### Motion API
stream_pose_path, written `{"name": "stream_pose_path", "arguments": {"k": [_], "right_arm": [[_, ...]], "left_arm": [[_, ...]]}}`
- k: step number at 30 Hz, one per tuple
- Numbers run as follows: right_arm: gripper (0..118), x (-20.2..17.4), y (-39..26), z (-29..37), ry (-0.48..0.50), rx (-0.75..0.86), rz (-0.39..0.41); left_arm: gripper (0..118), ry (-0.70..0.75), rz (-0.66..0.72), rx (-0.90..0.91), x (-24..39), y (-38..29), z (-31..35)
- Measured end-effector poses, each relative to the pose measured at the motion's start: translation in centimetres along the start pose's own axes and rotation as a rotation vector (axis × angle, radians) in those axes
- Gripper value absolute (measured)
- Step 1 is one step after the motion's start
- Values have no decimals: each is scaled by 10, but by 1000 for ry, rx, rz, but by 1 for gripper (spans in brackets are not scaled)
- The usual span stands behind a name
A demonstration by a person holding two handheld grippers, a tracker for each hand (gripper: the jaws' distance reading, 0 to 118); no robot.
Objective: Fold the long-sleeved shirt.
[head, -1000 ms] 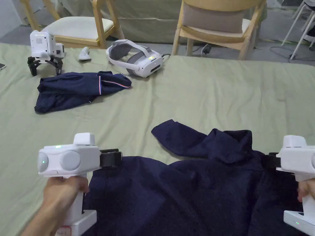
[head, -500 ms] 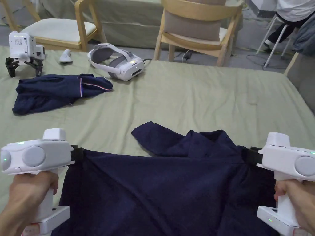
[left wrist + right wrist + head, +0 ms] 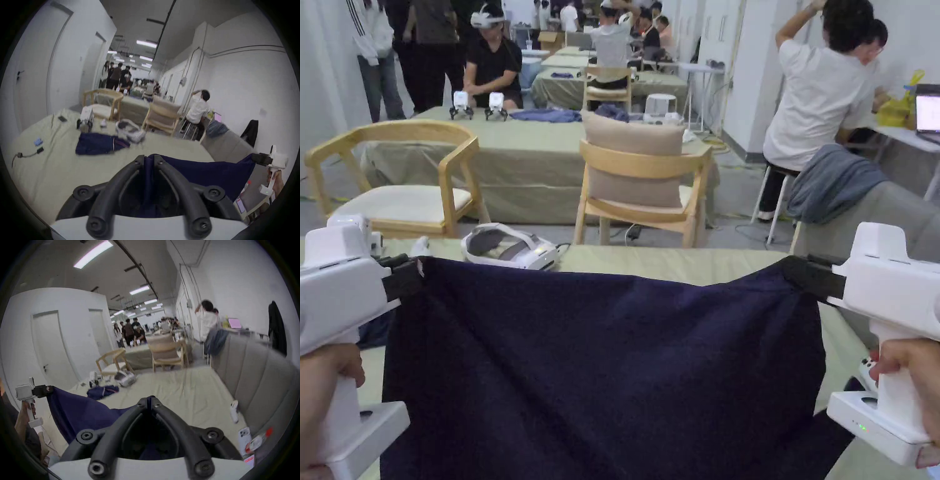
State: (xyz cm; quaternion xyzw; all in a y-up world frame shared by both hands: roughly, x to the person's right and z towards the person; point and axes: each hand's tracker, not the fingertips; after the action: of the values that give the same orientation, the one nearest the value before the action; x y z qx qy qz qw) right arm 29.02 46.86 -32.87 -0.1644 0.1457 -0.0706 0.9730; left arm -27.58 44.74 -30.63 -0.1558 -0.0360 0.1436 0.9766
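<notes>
Now held up off the green-covered table (image 3: pixel 700 265), spread between both tools: navy long-sleeved shirt (image 3: pixel 600 381), hanging as a flat dark sheet in front of the table, top edge pulled fairly straight. Left gripper (image 3: pixel 415 275) clamped on the shirt's upper left corner, jaws pressed together with navy cloth pinched between the tips, plain in the left gripper view (image 3: pixel 147 160). Right gripper (image 3: pixel 800 275) likewise closed on the upper right corner, cloth caught between narrow jaw tips in the right gripper view (image 3: pixel 150 400). Left hand (image 3: pixel 325 381) wrapped round one white handle, right hand (image 3: pixel 909 362) round the other.

On the table beyond the shirt's top edge: white headset (image 3: pixel 509 247), lying near the far edge. Left of the headset, further along the same table: second navy garment (image 3: pixel 100 143), crumpled, with a small white device (image 3: pixel 86 117) behind it. Past the far edge of the table: two wooden chairs (image 3: pixel 640 181), one with a beige cushion. Right of the table: grey padded sofa back (image 3: pixel 253 378). Beyond the chairs: seated person in a white top (image 3: pixel 819 100), back turned, and more people at farther tables, blurred.
</notes>
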Motion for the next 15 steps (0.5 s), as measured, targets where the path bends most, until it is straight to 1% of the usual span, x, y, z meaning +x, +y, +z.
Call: {"name": "stream_pose_path", "arguments": {"k": [2, 3, 7, 11, 12, 13, 14, 15], "right_arm": [[2, -15, 33, 20, -26, 47, 49], [2, -21, 50, 30, -21, 71, 68], [2, -33, 112, 55, -28, 171, 71], [2, -45, 178, 60, -61, 217, 133], [2, -49, 196, 60, -80, 234, 147], [2, -51, 210, 60, -86, 240, 144], [2, -55, 226, 60, -89, 249, 152], [2, -58, 239, 60, -93, 270, 154]], "left_arm": [[15, -27, 5, 50, 4, 27, 11], [15, -35, 2, 80, 11, 40, 18], [15, -42, -18, 166, 23, 101, 31], [15, -65, -11, 202, 32, 165, 32], [15, -56, -25, 217, 38, 180, 31], [15, -49, -33, 227, 41, 193, 30], [15, -25, -81, 248, 46, 205, 26], [15, 1, -111, 264, 73, 216, 33]]}}
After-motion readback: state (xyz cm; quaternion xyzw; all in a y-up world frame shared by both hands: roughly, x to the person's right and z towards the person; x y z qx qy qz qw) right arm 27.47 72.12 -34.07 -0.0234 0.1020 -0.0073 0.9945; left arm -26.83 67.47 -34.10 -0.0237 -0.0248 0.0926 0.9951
